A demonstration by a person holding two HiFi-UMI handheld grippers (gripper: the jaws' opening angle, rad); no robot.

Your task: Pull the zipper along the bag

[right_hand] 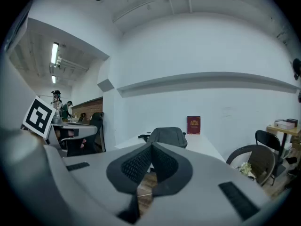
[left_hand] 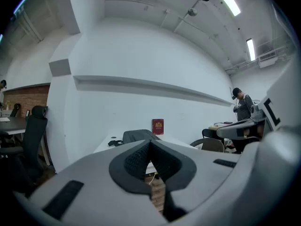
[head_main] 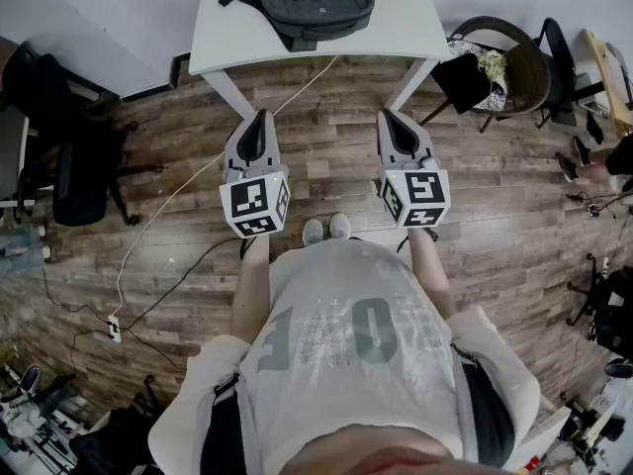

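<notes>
Wood-plank floor (head_main: 178, 265) runs under me to a white worktop (head_main: 227, 28) set against the wall. On it lies the dark grey backpack (head_main: 315, 3), its zipper too small to make out. I hold the left hand-held gripper (head_main: 261, 117) and right hand-held gripper (head_main: 386, 117) side by side short of the worktop's edge, well apart from the backpack. Both have their jaws together on nothing. A red booklet (right_hand: 194, 125) stands against the wall behind the backpack.
</notes>
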